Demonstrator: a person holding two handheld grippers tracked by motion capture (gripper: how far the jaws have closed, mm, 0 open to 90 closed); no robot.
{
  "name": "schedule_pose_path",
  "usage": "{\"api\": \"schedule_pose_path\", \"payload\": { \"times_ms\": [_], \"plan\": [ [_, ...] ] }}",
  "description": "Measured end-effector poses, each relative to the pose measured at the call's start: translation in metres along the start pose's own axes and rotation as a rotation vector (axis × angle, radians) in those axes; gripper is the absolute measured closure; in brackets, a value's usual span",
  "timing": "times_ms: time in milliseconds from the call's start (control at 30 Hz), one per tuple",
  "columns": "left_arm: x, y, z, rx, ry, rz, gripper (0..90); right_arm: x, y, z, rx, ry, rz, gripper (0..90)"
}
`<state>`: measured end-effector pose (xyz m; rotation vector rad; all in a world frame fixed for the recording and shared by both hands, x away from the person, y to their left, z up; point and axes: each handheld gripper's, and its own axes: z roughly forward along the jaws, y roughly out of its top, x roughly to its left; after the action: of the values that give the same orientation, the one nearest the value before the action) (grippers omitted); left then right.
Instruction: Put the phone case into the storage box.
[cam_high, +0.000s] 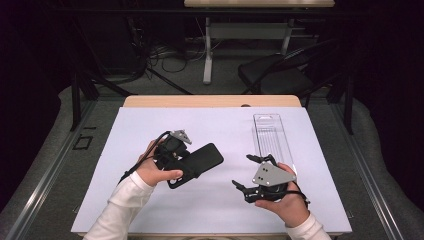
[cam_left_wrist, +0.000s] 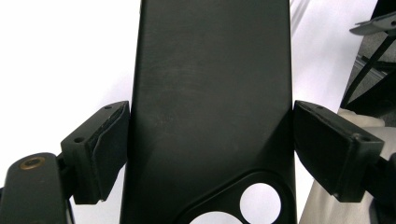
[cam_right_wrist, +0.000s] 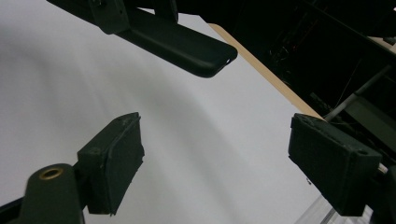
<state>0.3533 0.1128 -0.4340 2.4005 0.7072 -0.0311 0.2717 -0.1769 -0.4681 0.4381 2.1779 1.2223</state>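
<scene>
Clamping matte black soft phone case (cam_high: 200, 161) in left gripper (cam_left_wrist: 205, 149), raised off bench | right gripper (cam_high: 252, 172) jaws apart, empty, 3 o'clock, probably awaiting handover

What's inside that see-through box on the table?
The clear box looks empty; the white table cover shows through it. Its near end is hidden behind the right hand-held gripper.

A matte black case (cam_high: 200, 161) against a white mat (cam_high: 150, 200); clear tray (cam_high: 272, 134), tan wooden surface (cam_high: 210, 101), white sleeves (cam_high: 122, 205).
</scene>
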Motion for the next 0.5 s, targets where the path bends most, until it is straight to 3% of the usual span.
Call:
{"api": "schedule_pose_path", "payload": {
  "times_ms": [100, 500],
  "plan": [
    [0.001, 0.0, -0.001, 0.004, 0.002, 0.002, 14.6, -0.004, 0.007, 0.001, 0.008, 0.006, -0.023, 16.8],
    [0.005, -0.002, -0.001, 0.016, 0.027, -0.014, 14.6, -0.007, 0.03, 0.018, 0.045, -0.015, -0.222, 17.8]
  ]
}}
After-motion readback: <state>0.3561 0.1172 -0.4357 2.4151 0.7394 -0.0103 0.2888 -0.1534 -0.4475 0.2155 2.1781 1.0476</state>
